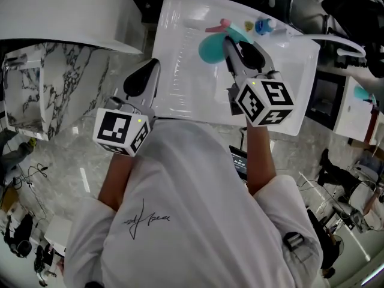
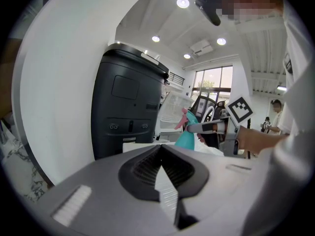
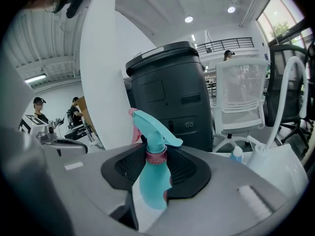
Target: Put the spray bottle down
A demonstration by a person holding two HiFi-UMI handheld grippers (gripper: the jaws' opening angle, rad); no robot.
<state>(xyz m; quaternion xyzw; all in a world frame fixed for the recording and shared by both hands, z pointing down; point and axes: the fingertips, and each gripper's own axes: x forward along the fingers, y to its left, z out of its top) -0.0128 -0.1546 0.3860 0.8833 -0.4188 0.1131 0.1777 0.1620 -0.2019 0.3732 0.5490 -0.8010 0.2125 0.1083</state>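
Note:
A teal spray bottle [image 1: 211, 47] with a pink trigger and collar hangs over the far part of the white table [image 1: 180, 71]. My right gripper [image 1: 235, 54] is shut on its body below the collar. In the right gripper view the spray bottle [image 3: 152, 176] stands upright between the jaws, nozzle pointing right. My left gripper [image 1: 147, 75] hovers at the table's near left edge, jaws together and empty. From the left gripper view the spray bottle [image 2: 187, 135] and the right gripper [image 2: 206, 127] show at the right, beyond my shut left gripper [image 2: 165, 178].
A dark bin [image 3: 167, 97] stands behind the table, beside a white pillar [image 3: 101, 82]. A white mesh chair [image 3: 241, 102] is at the right. A small blue-capped bottle [image 1: 264, 25] lies near the table's far edge. People stand far off at the left [image 3: 37, 109].

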